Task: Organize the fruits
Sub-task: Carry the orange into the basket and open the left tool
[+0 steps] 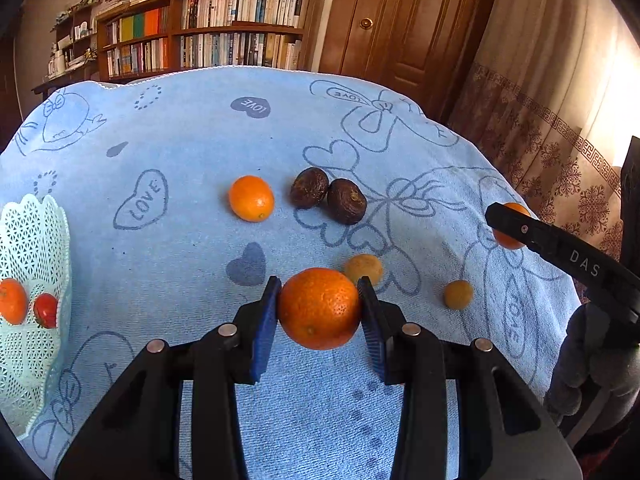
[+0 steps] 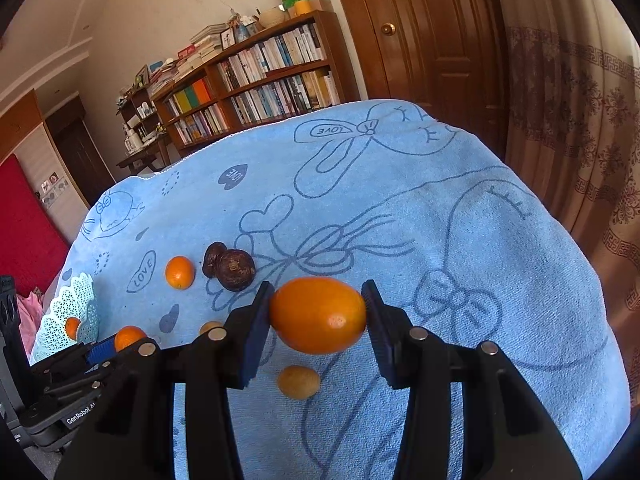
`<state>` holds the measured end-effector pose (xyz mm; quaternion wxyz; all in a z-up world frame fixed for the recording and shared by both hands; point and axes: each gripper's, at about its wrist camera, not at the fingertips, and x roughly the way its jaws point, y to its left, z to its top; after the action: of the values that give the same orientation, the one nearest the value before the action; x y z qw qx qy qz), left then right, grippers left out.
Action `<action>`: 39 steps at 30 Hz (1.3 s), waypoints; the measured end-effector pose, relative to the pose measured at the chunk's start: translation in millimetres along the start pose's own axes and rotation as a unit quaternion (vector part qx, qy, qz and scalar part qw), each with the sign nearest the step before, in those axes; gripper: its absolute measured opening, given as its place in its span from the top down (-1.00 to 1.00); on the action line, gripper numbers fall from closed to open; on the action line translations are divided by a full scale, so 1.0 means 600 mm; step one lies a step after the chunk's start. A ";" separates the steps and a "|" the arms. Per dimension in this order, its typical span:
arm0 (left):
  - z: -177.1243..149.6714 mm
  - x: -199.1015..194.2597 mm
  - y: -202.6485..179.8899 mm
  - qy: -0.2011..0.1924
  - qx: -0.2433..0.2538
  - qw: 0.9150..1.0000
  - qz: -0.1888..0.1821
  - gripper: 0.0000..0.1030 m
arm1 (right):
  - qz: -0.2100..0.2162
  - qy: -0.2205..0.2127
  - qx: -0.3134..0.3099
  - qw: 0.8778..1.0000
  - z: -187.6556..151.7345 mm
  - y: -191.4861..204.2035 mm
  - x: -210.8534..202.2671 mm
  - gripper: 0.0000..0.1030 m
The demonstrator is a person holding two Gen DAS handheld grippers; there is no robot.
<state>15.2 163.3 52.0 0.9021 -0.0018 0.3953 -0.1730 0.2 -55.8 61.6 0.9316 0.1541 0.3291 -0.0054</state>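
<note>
In the left wrist view my left gripper (image 1: 319, 306) is shut on a pitted orange mandarin (image 1: 319, 312) just over the blue towel (image 1: 200, 132). My right gripper (image 2: 318, 316) is shut on a smooth oval orange fruit (image 2: 318, 314); the left wrist view shows that fruit (image 1: 509, 240) at the right behind a black finger (image 1: 536, 234). Loose on the towel lie a small orange fruit (image 1: 251, 198), two dark brown fruits (image 1: 309, 187) (image 1: 346, 201) and two small tan fruits (image 1: 363, 268) (image 1: 458, 294). A white lattice basket (image 1: 32, 240) at the left holds an orange fruit (image 1: 13, 301) and a red one (image 1: 45, 310).
The towel drapes over a rounded surface and falls away at its right and far edges. Behind it stand a bookshelf (image 1: 208, 28), a wooden door (image 1: 400, 20) and a patterned curtain (image 1: 560, 132). A gloved hand (image 1: 592, 364) holds the right gripper.
</note>
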 end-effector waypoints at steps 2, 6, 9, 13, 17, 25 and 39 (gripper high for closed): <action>0.002 -0.011 0.013 -0.010 -0.007 1.000 0.009 0.22 | 0.003 -0.001 -0.001 1.000 0.000 0.003 -0.004 0.11; 0.005 -0.039 0.040 -0.030 -0.021 0.999 0.026 0.22 | 0.012 -0.002 -0.003 1.000 -0.003 0.012 -0.010 0.11; 0.006 -0.060 0.059 -0.044 -0.027 0.998 0.039 0.22 | 0.018 -0.003 -0.005 1.000 -0.005 0.020 -0.017 0.11; 0.006 -0.090 0.088 -0.062 -0.038 0.996 0.056 0.22 | 0.025 -0.007 -0.008 1.000 -0.006 0.030 -0.026 0.11; 0.002 -0.122 0.123 -0.080 -0.049 0.992 0.079 0.22 | 0.032 -0.010 -0.011 0.999 -0.009 0.041 -0.036 0.11; -0.013 -0.178 0.197 -0.104 -0.079 0.984 0.123 0.22 | 0.046 -0.011 -0.018 0.999 -0.014 0.064 -0.047 0.11; -0.043 -0.231 0.295 -0.117 -0.132 0.970 0.168 0.22 | 0.068 -0.005 -0.034 0.997 -0.029 0.111 -0.055 0.11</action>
<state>-35.3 376.6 108.0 0.9499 -0.0743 0.3013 0.0361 -28.7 9.3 87.9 0.9362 0.1449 0.3128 0.0686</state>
